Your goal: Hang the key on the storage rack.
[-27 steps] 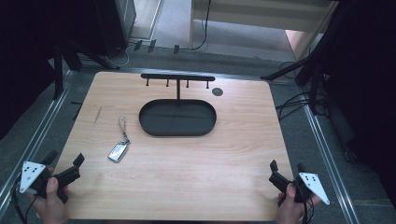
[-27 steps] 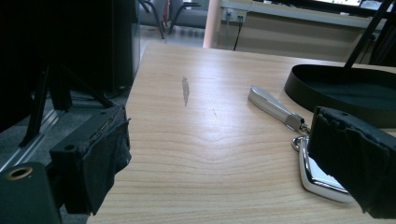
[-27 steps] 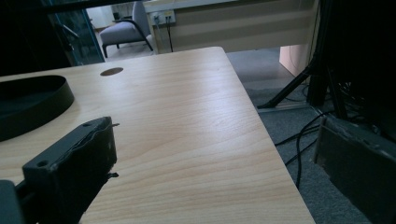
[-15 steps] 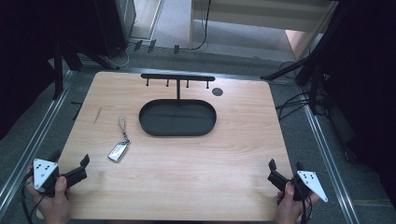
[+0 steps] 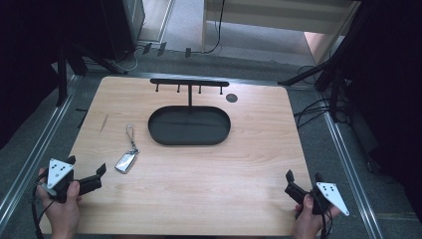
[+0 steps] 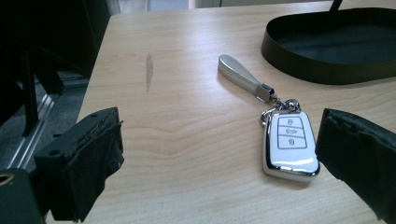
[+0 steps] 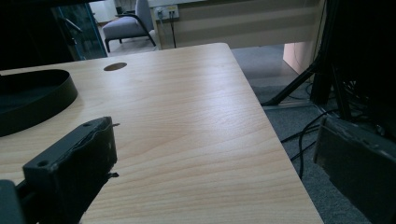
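- My left gripper [image 5: 85, 175] sits at the near left corner of the table [image 5: 209, 189], its two black jaws spread wide with nothing between them; their padded faces look frayed and rough at the edges.
- Just ahead of that gripper, near its right-hand jaw, lies one key fob [image 6: 290, 143]: a rounded rectangle with a glossy white face, a shiny chrome rim and three small buttons in a column. The button marks are too small for me to read.
- A metal ring and clasp join the fob to one flat grey strap loop [image 6: 239, 77], which runs away from my left gripper toward the far side.
- Further out, ahead and to the right of my left gripper, stands one oval black tray [image 6: 299, 60] with a low matte wall. One post rises behind it and carries a black bar with four short pegs [image 5: 189, 82].
- My right gripper [image 5: 301, 185] rests at the near right corner, jaws also spread and empty, one of them hanging past the table's edge.
- The table is pale wood-grain laminate, smooth, with one grey smear [image 6: 149, 69] ahead of my left gripper and one round dark hole [image 7: 115, 66] far ahead of my right one.
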`<action>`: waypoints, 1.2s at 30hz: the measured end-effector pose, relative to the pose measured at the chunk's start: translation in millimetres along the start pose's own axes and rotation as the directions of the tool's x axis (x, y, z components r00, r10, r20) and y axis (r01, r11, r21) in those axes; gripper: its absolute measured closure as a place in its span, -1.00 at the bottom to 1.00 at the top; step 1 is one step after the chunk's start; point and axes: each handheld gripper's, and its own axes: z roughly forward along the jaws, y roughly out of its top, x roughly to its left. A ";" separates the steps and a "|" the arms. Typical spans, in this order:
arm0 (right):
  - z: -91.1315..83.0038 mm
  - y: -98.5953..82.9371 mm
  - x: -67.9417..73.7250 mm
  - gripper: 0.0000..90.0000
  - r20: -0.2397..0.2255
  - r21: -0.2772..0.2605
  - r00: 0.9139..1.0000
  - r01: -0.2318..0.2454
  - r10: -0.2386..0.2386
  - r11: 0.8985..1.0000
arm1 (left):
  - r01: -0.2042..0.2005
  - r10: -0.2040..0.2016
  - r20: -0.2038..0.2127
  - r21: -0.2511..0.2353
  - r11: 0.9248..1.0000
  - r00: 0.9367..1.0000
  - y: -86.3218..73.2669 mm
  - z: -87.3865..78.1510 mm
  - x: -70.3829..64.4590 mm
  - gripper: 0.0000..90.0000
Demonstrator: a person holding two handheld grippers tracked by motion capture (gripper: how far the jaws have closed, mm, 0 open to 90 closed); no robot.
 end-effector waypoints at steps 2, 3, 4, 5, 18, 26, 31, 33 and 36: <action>0.0 -0.1 0.6 -1.00 -0.005 0.001 1.000 0.009 -0.009 1.000 | -0.014 0.014 0.004 0.010 1.000 1.000 7.8 1.9 -2.7 -0.97; -0.2 -0.3 1.1 -1.00 -0.005 -0.002 1.000 0.020 -0.020 1.000 | -0.017 0.017 0.007 0.014 1.000 1.000 10.8 2.3 -3.7 -0.97; -0.4 -0.4 2.0 -1.00 -0.004 0.000 1.000 0.018 -0.018 1.000 | -0.021 0.020 0.011 0.016 1.000 1.000 14.9 2.9 -5.3 -0.97; -0.3 -0.5 2.4 -1.00 -0.003 -0.002 1.000 0.024 -0.024 1.000 | -0.024 0.023 0.017 0.021 1.000 1.000 21.4 3.1 -7.6 -0.97; -1.0 -0.5 1.2 -1.00 -0.004 -0.006 1.000 0.010 -0.010 1.000 | -0.066 0.062 0.033 0.137 0.988 0.998 60.7 16.0 -22.1 -0.97; -0.8 -0.4 0.6 -1.00 -0.001 -0.008 1.000 0.009 -0.009 1.000 | -0.076 0.066 0.044 0.274 0.959 0.997 78.3 29.2 -27.0 -0.97; -0.9 -0.5 0.6 -1.00 0.001 -0.011 1.000 0.007 -0.007 1.000 | -0.065 0.060 0.026 0.313 0.947 0.998 88.2 37.2 -31.5 -0.97; -1.0 -0.7 1.2 -1.00 0.000 -0.010 1.000 0.014 -0.014 1.000 | -0.059 0.057 0.015 0.334 0.941 0.998 92.9 41.4 -33.0 -0.97; -0.9 -0.8 3.0 -1.00 0.002 -0.006 1.000 0.029 -0.029 1.000 | -0.053 0.050 0.018 0.359 0.932 0.999 99.1 47.0 -35.3 -0.97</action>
